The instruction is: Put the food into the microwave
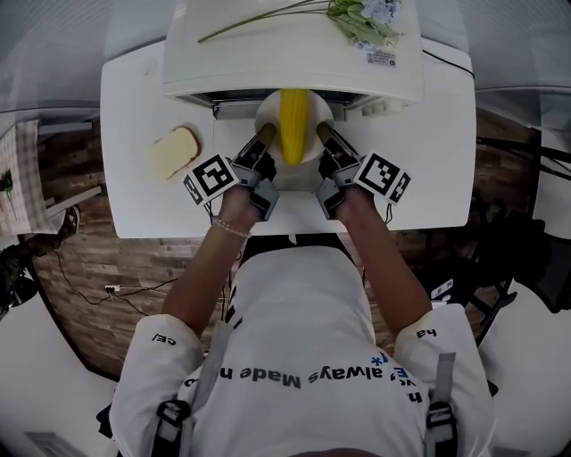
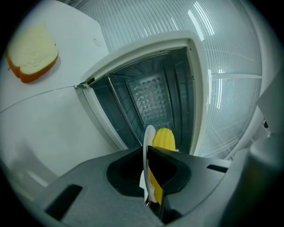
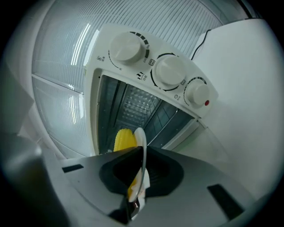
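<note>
A yellow corn cob [image 1: 293, 123] lies on a white plate [image 1: 268, 116] held at the mouth of the open white microwave [image 1: 294, 45]. My left gripper [image 1: 264, 136] is shut on the plate's left rim and my right gripper [image 1: 323, 134] is shut on its right rim. In the left gripper view the plate [image 2: 147, 137] stands edge-on between the jaws with the corn [image 2: 164, 138] beside it and the dark oven cavity [image 2: 151, 99] ahead. The right gripper view shows the plate [image 3: 141, 142], the corn [image 3: 124, 139] and the cavity [image 3: 133, 108] the same way.
A slice of bread [image 1: 174, 152] lies on the white table [image 1: 143, 98] left of the microwave, also in the left gripper view as bread [image 2: 32, 53]. Three knobs [image 3: 164, 71] sit on the oven's panel. A flower stem [image 1: 357, 18] rests on top of the microwave.
</note>
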The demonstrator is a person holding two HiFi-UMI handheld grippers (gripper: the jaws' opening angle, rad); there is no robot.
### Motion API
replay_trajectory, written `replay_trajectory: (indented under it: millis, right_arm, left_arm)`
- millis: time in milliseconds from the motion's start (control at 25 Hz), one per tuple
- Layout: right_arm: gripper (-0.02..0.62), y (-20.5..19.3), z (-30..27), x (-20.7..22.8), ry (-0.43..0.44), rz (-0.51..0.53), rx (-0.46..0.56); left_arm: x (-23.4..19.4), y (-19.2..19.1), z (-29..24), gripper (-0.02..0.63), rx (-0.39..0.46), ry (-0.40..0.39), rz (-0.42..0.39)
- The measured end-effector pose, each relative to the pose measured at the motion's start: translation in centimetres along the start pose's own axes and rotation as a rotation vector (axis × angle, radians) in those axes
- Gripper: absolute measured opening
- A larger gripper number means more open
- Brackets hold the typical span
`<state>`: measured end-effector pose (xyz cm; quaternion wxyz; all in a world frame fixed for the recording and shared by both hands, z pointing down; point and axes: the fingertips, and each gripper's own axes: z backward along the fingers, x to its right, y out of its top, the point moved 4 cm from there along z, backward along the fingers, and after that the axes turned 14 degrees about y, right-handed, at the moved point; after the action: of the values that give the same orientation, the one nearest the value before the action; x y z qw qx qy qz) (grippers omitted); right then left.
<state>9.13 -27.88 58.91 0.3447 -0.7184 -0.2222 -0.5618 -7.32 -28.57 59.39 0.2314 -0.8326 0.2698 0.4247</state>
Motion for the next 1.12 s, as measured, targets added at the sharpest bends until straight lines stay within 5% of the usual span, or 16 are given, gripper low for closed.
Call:
replay_trajectory:
  millis: [960, 1120]
  right_arm:
    - [0.025, 2.1, -3.1, 4.2, -0.055, -0.017, 0.035]
    - [0.083, 1.4, -2.5, 4.0, -0.056, -0.04, 0.028]
  left_arm:
    - [-1.8, 2.2, -5.5, 0.025, 0.005, 0.049, 0.066]
    - [-1.7, 2.4, -6.0, 0.025, 0.007, 0.046, 0.077]
